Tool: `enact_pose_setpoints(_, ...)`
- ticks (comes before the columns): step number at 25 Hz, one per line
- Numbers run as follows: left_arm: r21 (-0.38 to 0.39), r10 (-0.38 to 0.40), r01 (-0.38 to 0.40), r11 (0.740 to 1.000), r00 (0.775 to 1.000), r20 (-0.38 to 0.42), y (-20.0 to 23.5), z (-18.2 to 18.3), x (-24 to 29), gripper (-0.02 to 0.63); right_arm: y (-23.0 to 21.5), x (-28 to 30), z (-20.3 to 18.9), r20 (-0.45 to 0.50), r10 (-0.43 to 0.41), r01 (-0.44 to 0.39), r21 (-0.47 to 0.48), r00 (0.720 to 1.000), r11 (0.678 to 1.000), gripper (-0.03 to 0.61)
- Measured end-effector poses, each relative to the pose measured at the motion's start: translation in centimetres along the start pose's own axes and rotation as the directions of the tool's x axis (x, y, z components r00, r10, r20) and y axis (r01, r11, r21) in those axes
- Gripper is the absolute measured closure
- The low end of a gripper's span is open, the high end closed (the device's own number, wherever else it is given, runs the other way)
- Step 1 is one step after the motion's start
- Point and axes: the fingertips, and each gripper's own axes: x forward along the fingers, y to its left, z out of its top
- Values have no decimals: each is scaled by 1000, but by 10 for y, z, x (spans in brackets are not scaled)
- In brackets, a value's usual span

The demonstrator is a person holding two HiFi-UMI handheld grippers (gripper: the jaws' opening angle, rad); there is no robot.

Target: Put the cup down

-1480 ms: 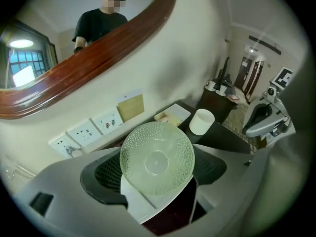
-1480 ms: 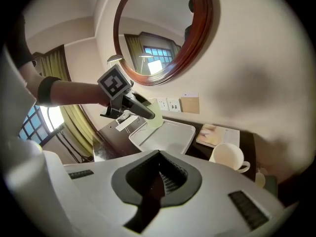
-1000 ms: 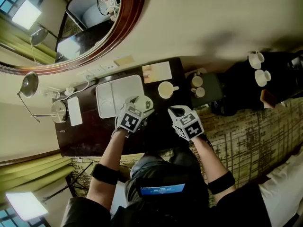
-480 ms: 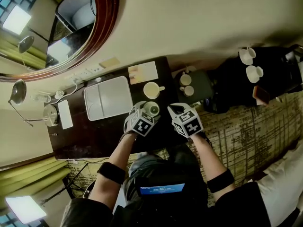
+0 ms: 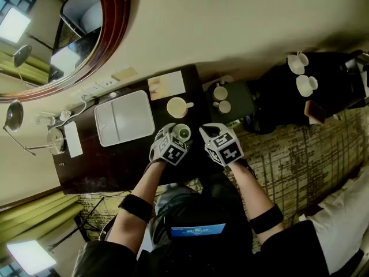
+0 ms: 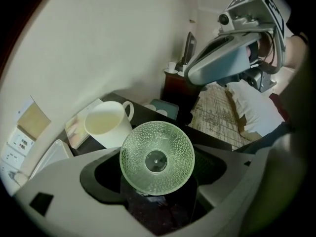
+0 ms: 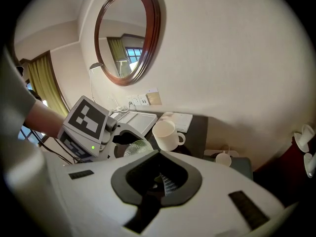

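Head view: the left gripper (image 5: 176,138) has its fingers clamped on the cup (image 5: 183,133) and holds it over the dark tabletop (image 5: 115,160), near the right edge and about midway between the wall edge and the front edge. A white mug (image 5: 177,107) stands just wallward of it, and the tray (image 5: 124,118) lies toward the left edge. The patch under the cup is bare, likely chosen so the mug isn't knocked. I can't tell whether the cup touches the wood. The right gripper (image 5: 207,131) sits just beside, fingers pressed together and empty, apparently standing by.

Left gripper view: the cup (image 6: 157,158) fills the gap between the fingers, gripped by its sides, one round end facing the camera. It is pale green translucent glass, dimpled all over, with a small smooth disc at the centre. Whether that end is mouth or base is uncertain.

Right gripper view: its fingers are together with nothing between them. The cup's dimpled wall (image 7: 139,147) shows beyond, apart from the mug (image 7: 165,135).
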Motion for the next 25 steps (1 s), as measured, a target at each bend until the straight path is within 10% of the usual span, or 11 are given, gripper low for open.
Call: enact_pose_setpoints(25, -54, 58, -54, 997, 997, 58, -5, -1, 0, 169, -5, -18, -12, 8, -10, 10, -16, 1000, 1000, 577)
